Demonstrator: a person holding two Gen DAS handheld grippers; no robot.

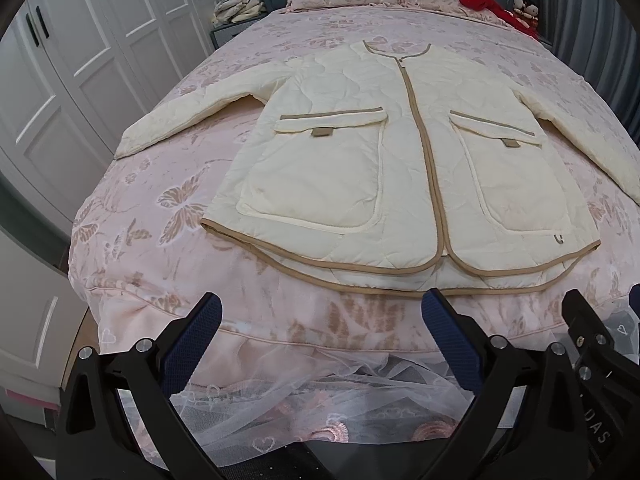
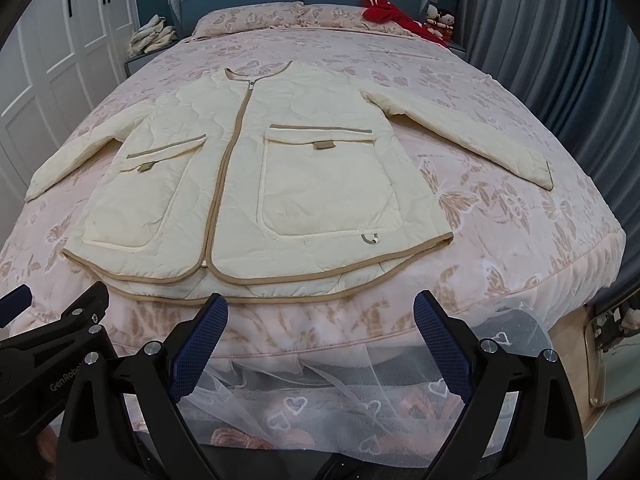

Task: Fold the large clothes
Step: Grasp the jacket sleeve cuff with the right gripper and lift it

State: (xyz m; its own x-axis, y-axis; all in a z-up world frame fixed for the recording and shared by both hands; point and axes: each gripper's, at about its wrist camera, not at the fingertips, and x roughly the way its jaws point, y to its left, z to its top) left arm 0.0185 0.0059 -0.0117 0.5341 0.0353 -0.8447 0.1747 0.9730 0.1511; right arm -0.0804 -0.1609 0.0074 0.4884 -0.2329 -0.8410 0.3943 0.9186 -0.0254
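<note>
A cream quilted jacket point(image 1: 360, 152) with tan trim lies flat and zipped on the pink bed, front up, both sleeves spread out to the sides, hem toward me. The same jacket point(image 2: 256, 184) fills the middle of the right wrist view. My left gripper point(image 1: 322, 304) hovers open just short of the hem, at the foot of the bed, nothing between its blue pads. My right gripper point(image 2: 320, 308) is open too, level with the hem near the zip's bottom end. Each gripper shows at the edge of the other's view.
The pink butterfly bedspread point(image 1: 168, 208) covers the bed, with a white lace skirt point(image 2: 320, 400) hanging below its front edge. Pillows, a red garment point(image 2: 392, 12) and small dolls sit at the headboard. White wardrobe doors point(image 1: 80, 60) stand left; a grey curtain point(image 2: 540, 40) hangs right.
</note>
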